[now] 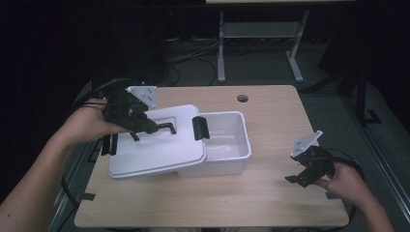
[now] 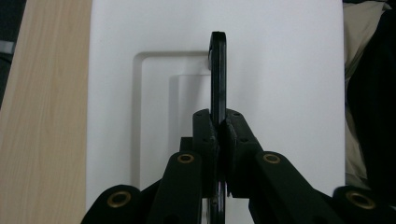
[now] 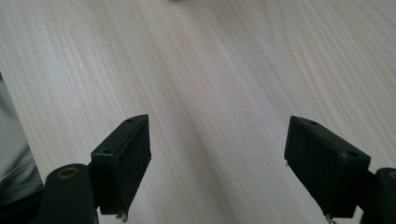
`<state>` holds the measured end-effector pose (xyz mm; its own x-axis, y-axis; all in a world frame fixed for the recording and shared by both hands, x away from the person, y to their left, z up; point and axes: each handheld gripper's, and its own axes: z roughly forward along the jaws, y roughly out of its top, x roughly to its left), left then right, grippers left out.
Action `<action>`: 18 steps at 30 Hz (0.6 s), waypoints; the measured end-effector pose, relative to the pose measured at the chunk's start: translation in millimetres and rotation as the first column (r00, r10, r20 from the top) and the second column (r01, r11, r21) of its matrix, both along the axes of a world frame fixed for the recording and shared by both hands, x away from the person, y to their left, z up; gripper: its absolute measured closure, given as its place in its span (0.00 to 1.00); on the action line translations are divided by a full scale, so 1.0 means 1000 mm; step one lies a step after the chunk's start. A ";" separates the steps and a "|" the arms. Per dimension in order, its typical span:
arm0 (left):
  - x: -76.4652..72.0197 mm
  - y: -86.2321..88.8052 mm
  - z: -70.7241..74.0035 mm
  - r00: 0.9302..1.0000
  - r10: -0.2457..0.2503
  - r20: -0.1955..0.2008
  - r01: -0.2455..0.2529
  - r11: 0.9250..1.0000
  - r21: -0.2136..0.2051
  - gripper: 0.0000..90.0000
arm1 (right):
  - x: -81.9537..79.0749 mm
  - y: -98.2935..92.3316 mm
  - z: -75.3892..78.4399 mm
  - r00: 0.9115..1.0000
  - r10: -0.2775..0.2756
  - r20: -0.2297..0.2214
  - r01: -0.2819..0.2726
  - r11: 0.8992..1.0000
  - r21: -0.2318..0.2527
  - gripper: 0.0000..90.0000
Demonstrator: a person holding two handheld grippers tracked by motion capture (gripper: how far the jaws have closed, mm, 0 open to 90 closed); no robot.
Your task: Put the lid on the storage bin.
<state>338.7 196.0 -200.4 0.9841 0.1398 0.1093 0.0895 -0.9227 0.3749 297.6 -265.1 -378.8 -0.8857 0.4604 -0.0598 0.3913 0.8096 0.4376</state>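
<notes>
On the left half of the wooden table [image 1: 270, 104], a white lid [image 1: 159, 147] sits askew over a white plastic bin [image 1: 227, 140], covering its left part and leaving the right part open.

- Left gripper [image 1: 145, 123]: jaws pinched tight on the lid's black handle [image 2: 218, 77]. Seen in the left gripper view, the handle bar stands edge-on between the pads and runs straight away from them, over the lid's recessed panel.
- Right gripper [image 1: 302, 176]: jaws spread wide, nothing between them, held low over bare wood near the right front of the table, well apart from the bin.
- Key relation: lid's long axis lies left-right across the table, the same way as the bin's. Lid overhangs the bin's left and front walls, and a black latch [image 1: 199, 128] at its right edge rests above the bin's interior.
- Judgement: left hand alone controls the lid; any shift follows the handle line.
- Room: open wood right of and behind the bin; the lid's left corner sits close to the table's left edge, so little margin that way.
</notes>
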 end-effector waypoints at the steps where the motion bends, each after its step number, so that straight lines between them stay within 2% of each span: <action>1: 0.001 -0.003 0.000 1.000 -0.003 0.001 0.003 1.000 0.000 0.94 | 0.000 0.000 0.000 1.000 0.001 0.000 -0.001 1.000 0.000 0.25; 9: 0.006 -0.025 0.001 0.999 -0.039 0.001 0.039 0.999 -0.004 0.94 | -0.001 0.001 -0.001 1.000 0.009 0.007 -0.009 1.000 0.003 0.25; 18: 0.013 -0.040 -0.002 0.998 -0.062 -0.006 0.062 0.998 -0.001 0.94 | -0.003 -0.003 -0.003 1.000 0.001 0.001 -0.001 1.000 0.006 0.25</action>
